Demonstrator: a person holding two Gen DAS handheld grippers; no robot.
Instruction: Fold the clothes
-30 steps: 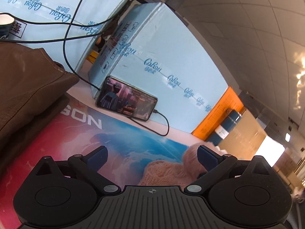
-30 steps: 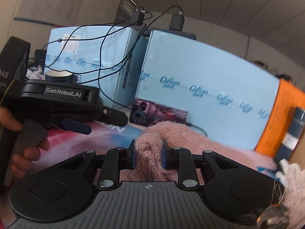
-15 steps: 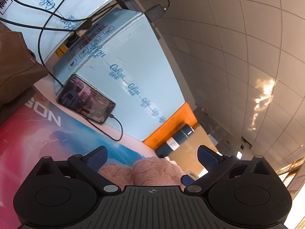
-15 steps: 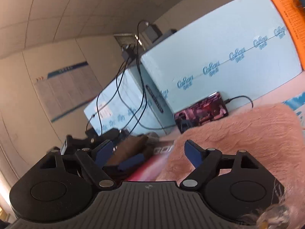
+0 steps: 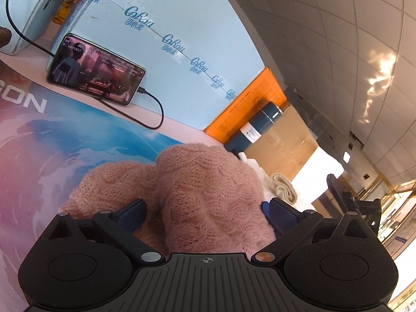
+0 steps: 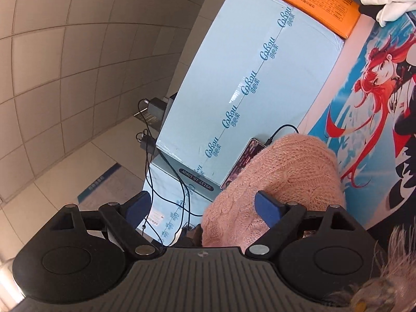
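Since it let go, right tool (image 6: pixel 202 208) agape.

Pink cable-knit sweater (image 5: pixel 208 197): you see a fuzzy, loosely knitted garment bunched into a rounded heap on the printed desk mat (image 5: pixel 65 140), not yet flat or folded. One thick fold rises in the middle; a lower lobe spreads to its left. In the right wrist view the sweater (image 6: pixel 286 179) mounds toward the mat's far edge, and its raised bulk covers one end of the phone there.
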